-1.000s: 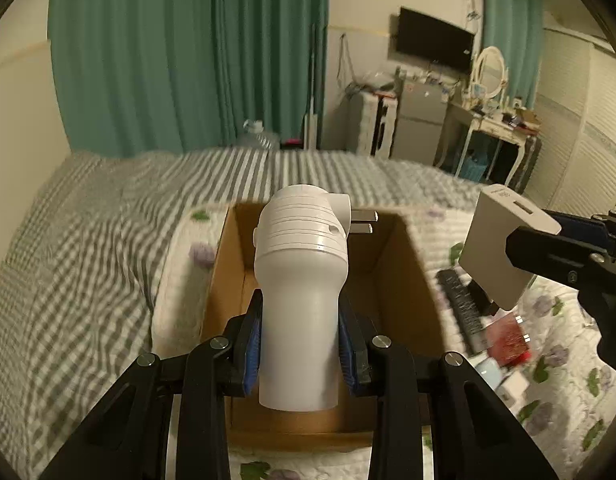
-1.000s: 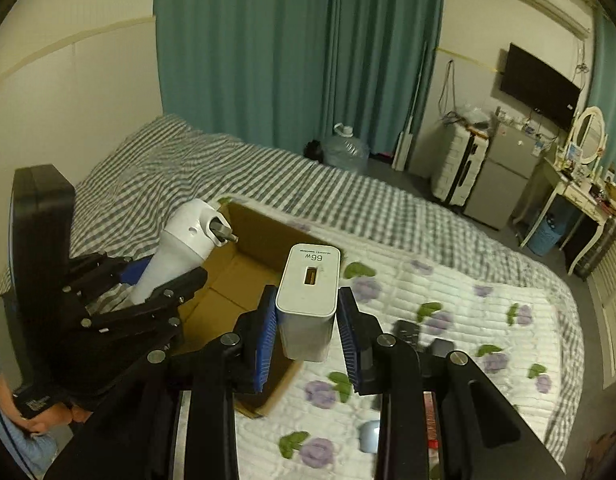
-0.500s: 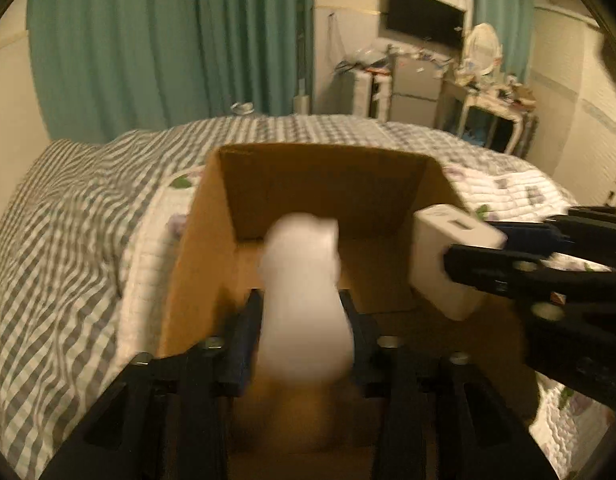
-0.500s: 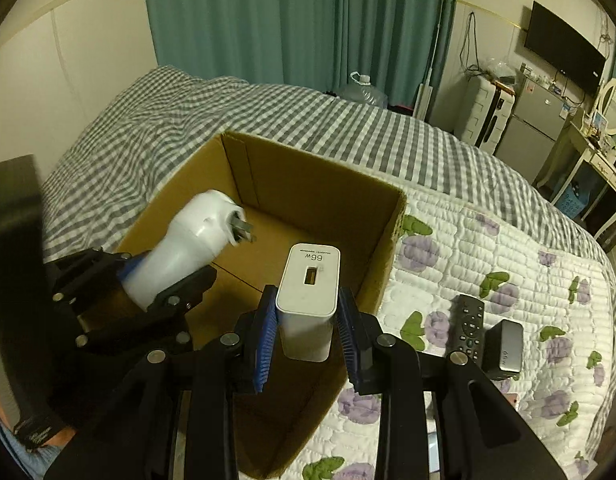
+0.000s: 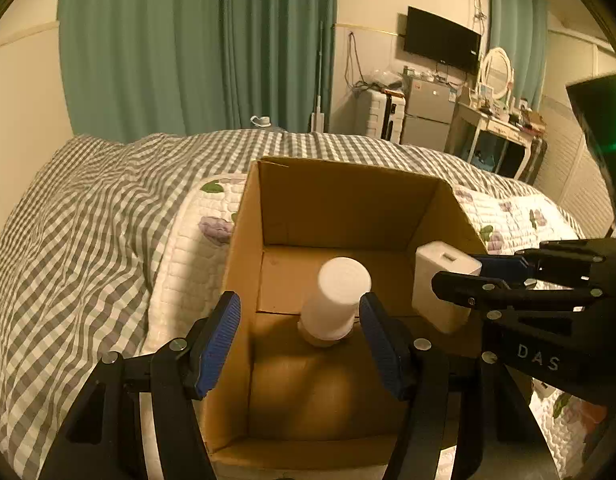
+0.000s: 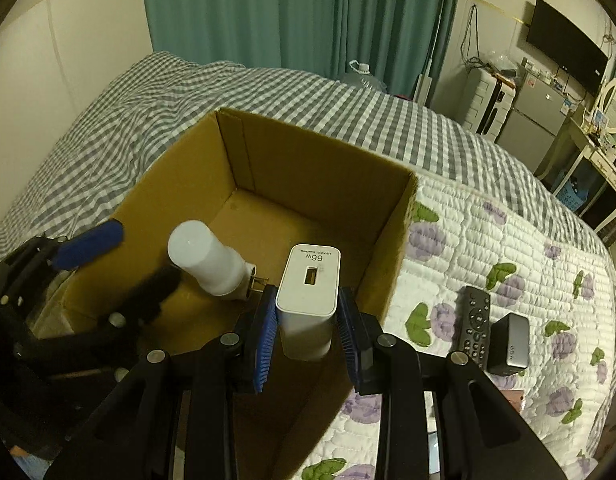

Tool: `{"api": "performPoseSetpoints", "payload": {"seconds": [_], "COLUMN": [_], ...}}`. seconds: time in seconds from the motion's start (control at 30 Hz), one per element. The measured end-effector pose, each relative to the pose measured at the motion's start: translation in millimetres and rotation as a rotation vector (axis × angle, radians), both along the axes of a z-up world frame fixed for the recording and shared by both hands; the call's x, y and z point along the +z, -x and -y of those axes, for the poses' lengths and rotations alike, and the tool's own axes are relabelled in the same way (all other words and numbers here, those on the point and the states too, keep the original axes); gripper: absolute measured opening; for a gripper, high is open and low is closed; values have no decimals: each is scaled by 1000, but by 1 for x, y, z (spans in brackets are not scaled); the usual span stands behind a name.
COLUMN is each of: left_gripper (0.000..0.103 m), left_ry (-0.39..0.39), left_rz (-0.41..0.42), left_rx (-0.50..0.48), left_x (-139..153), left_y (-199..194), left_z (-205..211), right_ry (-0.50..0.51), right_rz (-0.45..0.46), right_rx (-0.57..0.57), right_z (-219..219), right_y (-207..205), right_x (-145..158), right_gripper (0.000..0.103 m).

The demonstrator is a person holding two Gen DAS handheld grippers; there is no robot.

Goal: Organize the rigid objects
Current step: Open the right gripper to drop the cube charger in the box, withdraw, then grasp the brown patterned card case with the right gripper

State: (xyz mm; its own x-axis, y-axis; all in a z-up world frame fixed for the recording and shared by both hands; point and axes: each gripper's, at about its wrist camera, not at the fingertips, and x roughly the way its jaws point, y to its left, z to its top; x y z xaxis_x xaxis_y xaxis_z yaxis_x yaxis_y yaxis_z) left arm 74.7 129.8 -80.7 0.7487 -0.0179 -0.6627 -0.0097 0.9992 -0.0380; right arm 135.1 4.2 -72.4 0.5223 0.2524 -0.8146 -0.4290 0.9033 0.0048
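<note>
An open cardboard box [image 5: 347, 196] [image 6: 319, 156] sits on the bed. A white cylindrical plug device [image 5: 335, 298] [image 6: 210, 264] lies on the box floor, prongs toward the right gripper. My left gripper [image 5: 300, 340] is open above the box, its blue pads on either side of the device and apart from it. My right gripper [image 6: 308, 336] is shut on a white 66W charger block [image 6: 309, 300] [image 5: 441, 284], held inside the box near its right wall.
A black remote [image 6: 473, 330] and a dark grey charger block [image 6: 509, 344] lie on the floral quilt [image 6: 487, 248] right of the box. A checked blanket [image 5: 76, 232] covers the bed's left side. Curtains, a fridge and a dressing table stand behind.
Both grippers have come down into the box. My left gripper has opened and let the white plug device drop to the box floor. The right gripper still holds the charger.
</note>
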Motion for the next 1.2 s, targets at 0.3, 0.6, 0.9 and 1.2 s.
{"api": "performPoseSetpoints", "payload": {"seconds": [0.3, 0.6, 0.9, 1.2], "left_gripper": [67, 67, 67, 67], "left_ry": [-37, -24, 15, -28], "left_rz": [-12, -15, -52, -167], "left_rx": [-19, -58, -206, -251], "left_x": [2, 26, 31, -20], "left_y": [2, 16, 19, 5], "left_z": [13, 62, 172, 235], "right_ry": [-83, -71, -18, -2], "right_rz": [72, 163, 147, 46], "right_rx": [-78, -164, -268, -286], "right_z": [32, 113, 214, 267], "right_y": [-2, 24, 44, 35], "right_x": [25, 55, 41, -16], "right_gripper": [61, 66, 66, 66]}}
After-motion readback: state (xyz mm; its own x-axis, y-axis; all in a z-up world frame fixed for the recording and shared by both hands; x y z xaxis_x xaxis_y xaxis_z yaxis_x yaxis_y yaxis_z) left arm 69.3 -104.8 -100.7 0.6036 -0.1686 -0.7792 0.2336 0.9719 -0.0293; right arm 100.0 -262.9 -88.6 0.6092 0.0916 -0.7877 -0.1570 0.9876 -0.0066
